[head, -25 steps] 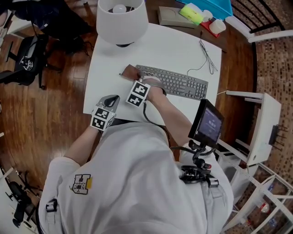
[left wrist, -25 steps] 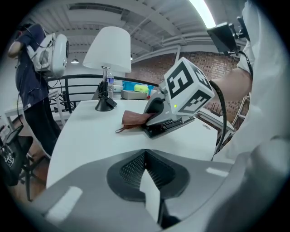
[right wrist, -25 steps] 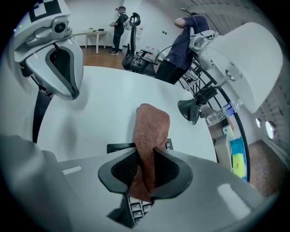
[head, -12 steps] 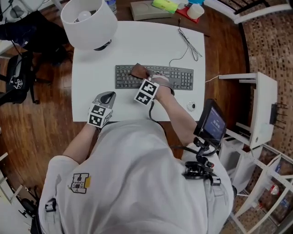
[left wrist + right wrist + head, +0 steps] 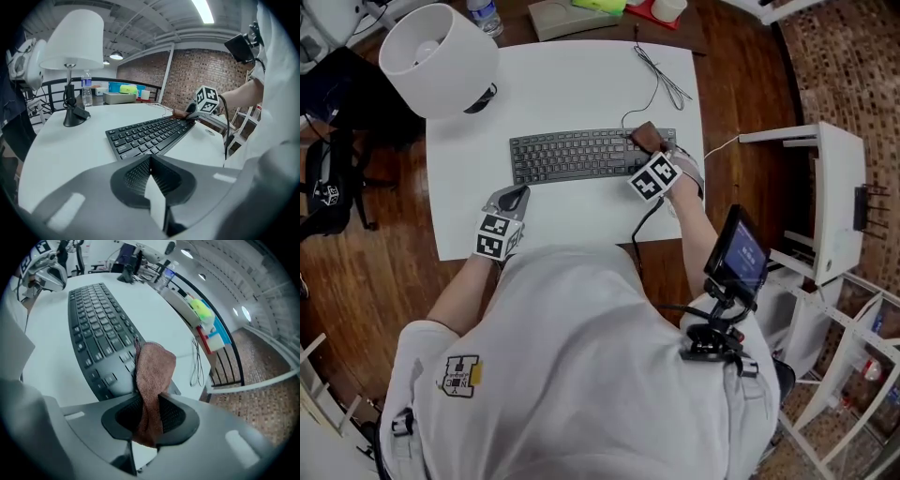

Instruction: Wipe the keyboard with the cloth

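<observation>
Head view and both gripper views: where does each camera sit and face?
Head view: on the person's head, facing down at the white table and black keyboard; torso, arms show.
Left gripper view: on the left gripper, facing across the keyboard; shut jaws show.
Right gripper view: on the right gripper, facing keyboard's end; jaws pinch a brown cloth.
All share the keyboard.

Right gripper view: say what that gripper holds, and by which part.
The right gripper is shut on the brown cloth, pinching its bunched end; the free end lies on the keyboard.
</observation>
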A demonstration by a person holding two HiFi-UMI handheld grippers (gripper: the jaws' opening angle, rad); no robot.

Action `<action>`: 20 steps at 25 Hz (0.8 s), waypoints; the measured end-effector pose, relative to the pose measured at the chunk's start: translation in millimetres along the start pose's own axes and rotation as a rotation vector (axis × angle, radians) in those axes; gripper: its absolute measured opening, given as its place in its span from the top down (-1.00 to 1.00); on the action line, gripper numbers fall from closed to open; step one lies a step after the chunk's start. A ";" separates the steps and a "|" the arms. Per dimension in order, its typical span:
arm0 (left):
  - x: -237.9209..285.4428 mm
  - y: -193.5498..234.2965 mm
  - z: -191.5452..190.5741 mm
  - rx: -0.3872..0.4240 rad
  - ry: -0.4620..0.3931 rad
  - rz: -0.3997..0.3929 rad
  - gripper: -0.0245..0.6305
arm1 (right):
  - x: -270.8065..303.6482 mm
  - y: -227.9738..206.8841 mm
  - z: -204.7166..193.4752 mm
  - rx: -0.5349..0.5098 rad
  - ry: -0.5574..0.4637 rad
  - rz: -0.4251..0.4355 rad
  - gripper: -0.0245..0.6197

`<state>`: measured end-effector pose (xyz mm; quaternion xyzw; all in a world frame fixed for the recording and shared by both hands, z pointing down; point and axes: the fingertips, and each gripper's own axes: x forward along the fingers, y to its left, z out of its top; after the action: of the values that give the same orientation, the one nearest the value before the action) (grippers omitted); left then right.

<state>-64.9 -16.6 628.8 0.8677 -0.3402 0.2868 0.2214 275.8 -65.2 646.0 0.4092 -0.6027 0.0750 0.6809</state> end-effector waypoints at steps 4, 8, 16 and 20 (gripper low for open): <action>-3.2 4.7 -3.4 -0.003 0.001 0.006 0.93 | 9.8 -22.0 -43.1 0.071 0.095 -0.033 0.65; -9.3 5.3 -6.0 -0.010 0.003 0.017 0.93 | 4.4 -11.8 -32.7 0.045 0.085 -0.026 0.65; -27.9 12.2 -16.8 -0.036 -0.002 0.035 0.93 | -28.0 66.4 78.7 -0.180 -0.098 0.039 0.65; -45.5 25.4 -31.4 -0.054 -0.002 0.052 0.93 | -50.9 121.2 152.4 -0.325 -0.205 0.066 0.65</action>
<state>-121.5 5.6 627.3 0.8526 -0.3706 0.2823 0.2366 74.6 -64.8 648.4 0.2794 -0.6862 -0.0427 0.6703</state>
